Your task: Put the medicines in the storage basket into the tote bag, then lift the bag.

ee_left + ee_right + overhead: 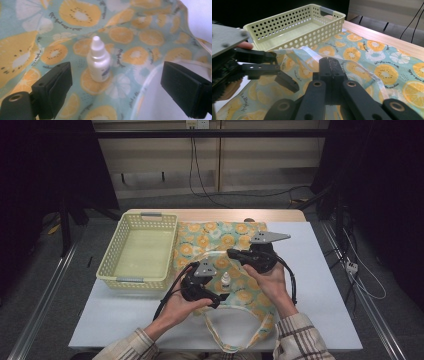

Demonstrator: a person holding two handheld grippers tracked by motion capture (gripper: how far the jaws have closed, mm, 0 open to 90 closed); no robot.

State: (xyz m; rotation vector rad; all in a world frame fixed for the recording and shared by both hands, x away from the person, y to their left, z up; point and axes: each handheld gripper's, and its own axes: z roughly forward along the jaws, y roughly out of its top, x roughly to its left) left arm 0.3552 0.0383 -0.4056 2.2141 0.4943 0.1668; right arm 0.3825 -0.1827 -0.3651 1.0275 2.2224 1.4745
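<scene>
A small white dropper bottle is standing upright on a fruit-print cloth bag that is lying spread over the white table, near the middle of the high view. The left gripper is sitting at about seven o'clock from the bottle, held in the person's left hand; in the left gripper view its jaws are standing wide apart, released, with the bottle between and beyond them, touching neither. The right gripper is hovering at about one o'clock from the bottle, held by the right hand. In the right gripper view its jaws are pressed together and look clenched over the bag's pale strap; whether cloth is pinched between them I cannot tell. A pale yellow perforated basket is resting at about ten o'clock from the bottle, its right wall just beside the bag's edge
</scene>
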